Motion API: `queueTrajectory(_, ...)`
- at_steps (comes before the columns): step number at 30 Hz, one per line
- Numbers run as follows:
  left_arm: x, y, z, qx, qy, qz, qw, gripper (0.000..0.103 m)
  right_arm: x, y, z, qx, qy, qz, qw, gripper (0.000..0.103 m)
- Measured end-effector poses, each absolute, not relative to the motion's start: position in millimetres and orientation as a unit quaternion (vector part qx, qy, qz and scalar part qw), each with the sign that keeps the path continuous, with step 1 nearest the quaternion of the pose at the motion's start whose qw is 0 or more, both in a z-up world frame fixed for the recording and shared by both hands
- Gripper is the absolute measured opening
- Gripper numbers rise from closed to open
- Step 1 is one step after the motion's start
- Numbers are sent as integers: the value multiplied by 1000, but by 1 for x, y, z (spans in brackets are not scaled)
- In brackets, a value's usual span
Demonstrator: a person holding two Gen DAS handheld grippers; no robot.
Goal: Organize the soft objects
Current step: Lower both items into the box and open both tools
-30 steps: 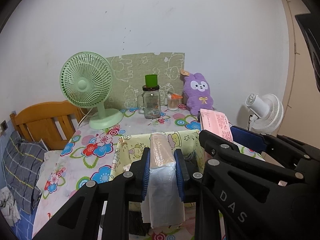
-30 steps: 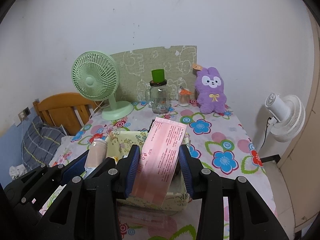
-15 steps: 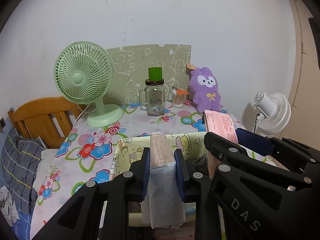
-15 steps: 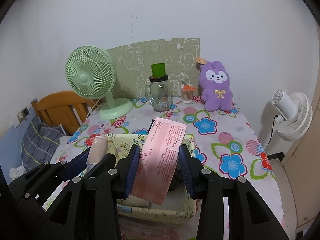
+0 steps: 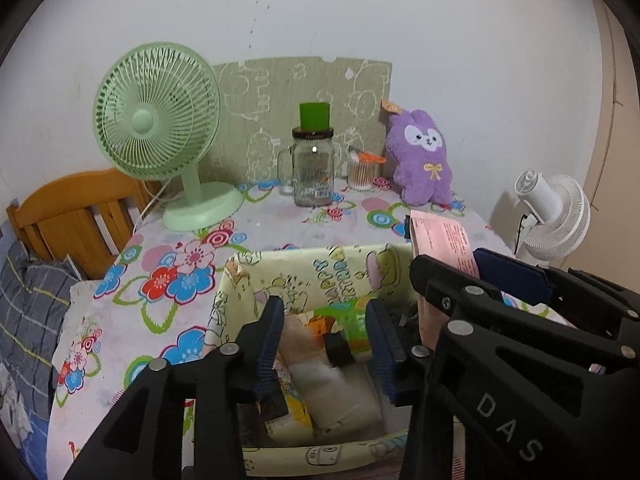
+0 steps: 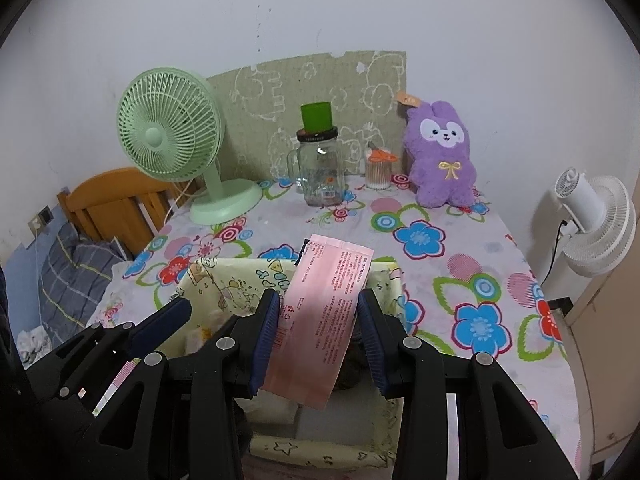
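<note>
- The left gripper (image 5: 326, 344) is hovering over the basket (image 5: 304, 268) with its jaws spread wide and nothing between them.
- Directly below that gripper, a white pack (image 5: 332, 384) is lying inside the basket, next to a green-and-orange packet (image 5: 344, 320); whether the fingers (image 5: 270, 336) are touching either is hard to tell from this angle.
- The right gripper (image 6: 318, 336) is clenching a pink pack (image 6: 324, 312), holding it upright and slightly tilted, with the lower end dipping into the basket (image 6: 224, 280).
- In the left wrist view, the pink pack (image 5: 444, 240) is showing just right of the left gripper, above the basket's right wall.
- The basket is sitting on the counter (image 6: 440, 272), directly under both grippers.
- Far ahead of the grippers, at the wall, a green fan (image 6: 172, 144) is standing to the left, a jar (image 6: 320, 168) with a green cup (image 6: 317, 116) on its lid in the middle, and a purple plush (image 6: 440, 156) to the right.
- A small container (image 6: 378, 170) is standing between the jar and the plush.
- A white fan (image 6: 596, 224) is standing off the counter, well to the right of the right gripper.
</note>
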State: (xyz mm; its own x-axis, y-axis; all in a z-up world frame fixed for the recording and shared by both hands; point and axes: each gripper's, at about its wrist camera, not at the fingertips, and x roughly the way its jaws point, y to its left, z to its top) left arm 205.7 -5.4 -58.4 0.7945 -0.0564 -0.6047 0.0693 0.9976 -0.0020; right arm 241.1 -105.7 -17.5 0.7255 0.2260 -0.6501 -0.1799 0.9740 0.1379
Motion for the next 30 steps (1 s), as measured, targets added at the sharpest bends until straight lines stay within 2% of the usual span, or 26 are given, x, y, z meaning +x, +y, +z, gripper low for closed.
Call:
queueTrajectory(2,207,-3,-62,10,324,-30,946,47,244,-103,-22,31,358,111,927,43)
queueTrajectory(4,209,0,-66,7,330,-31,943,55,247,-100,-26,30,361,114,925,43)
queueTrajectory(10,205,5,-72,10,336,-23,942,68,255,-89,-38,27,375,124,918,43)
queueTrajectory(23,196,1,-77,22,339,-24,940,73,249,-88,-52,20,393,129,910,47)
queueTrajectory(26,193,0,-77,21,338,-23,940,74,244,-91,-50,13,390,120,913,56)
queueTrajectory(28,190,-1,-74,16,336,-28,941,77,240,-94,-47,16,385,126,914,70)
queueTrajectory(30,185,-2,-71,15,332,-29,943,78,236,-95,-44,13,379,126,917,73)
